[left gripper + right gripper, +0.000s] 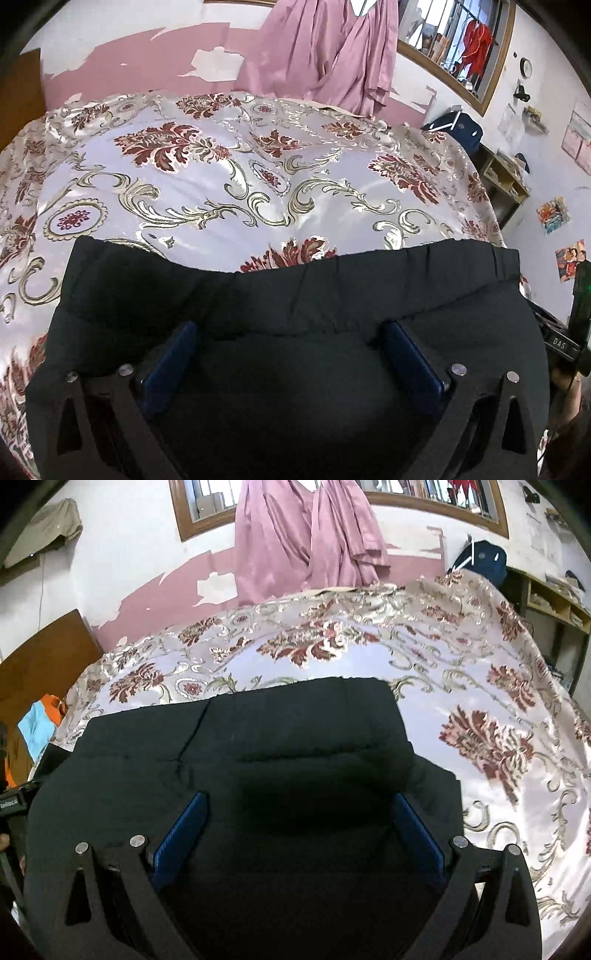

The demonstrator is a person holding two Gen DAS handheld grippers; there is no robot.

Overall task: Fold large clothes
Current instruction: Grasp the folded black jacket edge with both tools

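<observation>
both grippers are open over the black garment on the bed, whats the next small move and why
Probably lower and close both grippers on the near edge of the black garment. The left gripper and the right gripper both stand open with cloth between their fingers, holding nothing, and the garment lies folded on the bedspread, so a further fold needs a grip first.

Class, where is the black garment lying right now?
In both wrist views the black garment lies on the floral bedspread, at its near edge, beneath both open claws, below the pink curtain.

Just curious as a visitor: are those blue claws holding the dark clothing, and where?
Nothing is held. The left gripper and right gripper are open over the black garment.
</observation>
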